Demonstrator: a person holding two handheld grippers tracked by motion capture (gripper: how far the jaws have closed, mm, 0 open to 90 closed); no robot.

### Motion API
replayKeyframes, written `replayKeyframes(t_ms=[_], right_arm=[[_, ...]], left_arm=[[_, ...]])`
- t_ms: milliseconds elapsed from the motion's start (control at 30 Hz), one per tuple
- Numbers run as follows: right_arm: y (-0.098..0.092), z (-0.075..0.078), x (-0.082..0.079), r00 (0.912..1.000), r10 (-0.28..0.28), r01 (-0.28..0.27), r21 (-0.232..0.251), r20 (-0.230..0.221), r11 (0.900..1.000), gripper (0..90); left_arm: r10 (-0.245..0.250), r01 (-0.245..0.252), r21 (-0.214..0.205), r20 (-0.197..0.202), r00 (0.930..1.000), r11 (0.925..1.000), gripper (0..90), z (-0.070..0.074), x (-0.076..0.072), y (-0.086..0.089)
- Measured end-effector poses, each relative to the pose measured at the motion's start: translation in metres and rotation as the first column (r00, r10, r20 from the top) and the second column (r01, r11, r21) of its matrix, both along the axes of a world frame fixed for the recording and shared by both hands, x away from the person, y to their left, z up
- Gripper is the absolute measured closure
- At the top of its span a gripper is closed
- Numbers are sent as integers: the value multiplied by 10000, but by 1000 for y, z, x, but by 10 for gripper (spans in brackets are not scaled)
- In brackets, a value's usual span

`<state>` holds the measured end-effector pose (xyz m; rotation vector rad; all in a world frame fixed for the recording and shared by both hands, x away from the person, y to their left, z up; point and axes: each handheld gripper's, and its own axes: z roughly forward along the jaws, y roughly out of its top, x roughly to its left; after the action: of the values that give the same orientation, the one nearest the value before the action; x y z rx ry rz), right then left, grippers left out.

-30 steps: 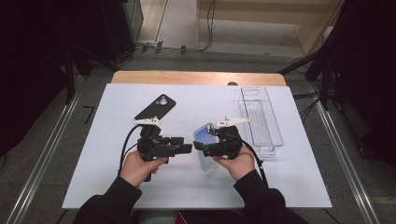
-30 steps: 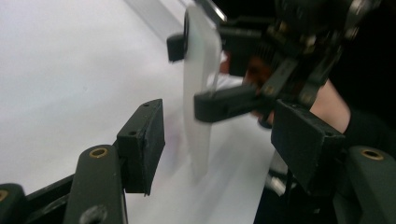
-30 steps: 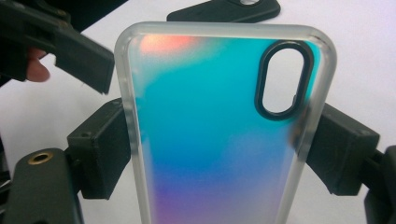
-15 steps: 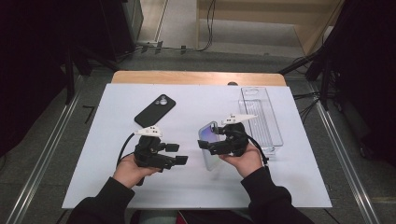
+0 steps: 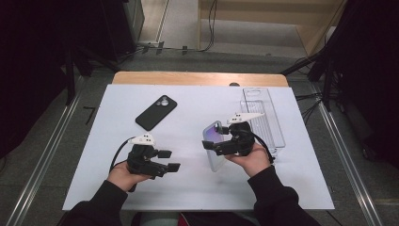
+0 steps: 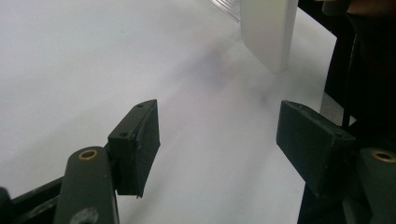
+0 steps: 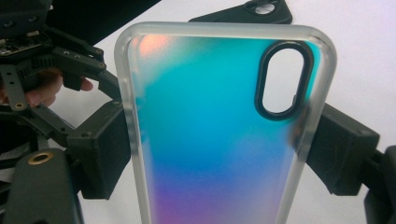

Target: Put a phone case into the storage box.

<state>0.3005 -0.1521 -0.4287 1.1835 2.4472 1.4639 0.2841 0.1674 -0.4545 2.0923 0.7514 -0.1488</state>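
The right gripper [image 5: 212,144] holds the case [image 5: 214,149] upright, its jaws clamped on the two long edges, and in the right gripper view the iridescent case [image 7: 215,130] faces the camera with its lens cutout up top. The case stands on its lower end, just beside the clear tray [image 5: 263,117] on the side toward the person's left. The left gripper [image 5: 169,161] sits well away from the case on that same side, low over the white tabletop [image 5: 188,122], jaws parted with nothing between them; they have just been opening. In the left gripper view the case's edge [image 6: 268,32] stands ahead, beyond the gap. The black phone [image 5: 156,112] lies flat, farther from the case and toward the far edge. My read: the phone goes in next. To do it well, keep the case steady, take the phone by its long sides, and line its lens up with the cutout before pressing in.
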Motion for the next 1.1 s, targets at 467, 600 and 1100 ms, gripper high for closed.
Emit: replayKeyframes(t_ms=[467, 600, 1100], right_arm=[[-14, 15, -2, 9996, 260, -260, 76, 57, 9996, 150], [-16, 19, -3, 9995, 306, -307, 94, 67, 9995, 149], [-45, 44, 1, 9993, 61, -71, 283, 357, 9996, 150]], left_arm=[[160, -160, 100, -6, 9999, 9998, 310, -3, -8, 15], [226, -226, 137, 21, 9997, 9997, 310, -4, -9, 18], [779, -775, 237, -168, 9968, 9967, 310, -5, -12, 29]])
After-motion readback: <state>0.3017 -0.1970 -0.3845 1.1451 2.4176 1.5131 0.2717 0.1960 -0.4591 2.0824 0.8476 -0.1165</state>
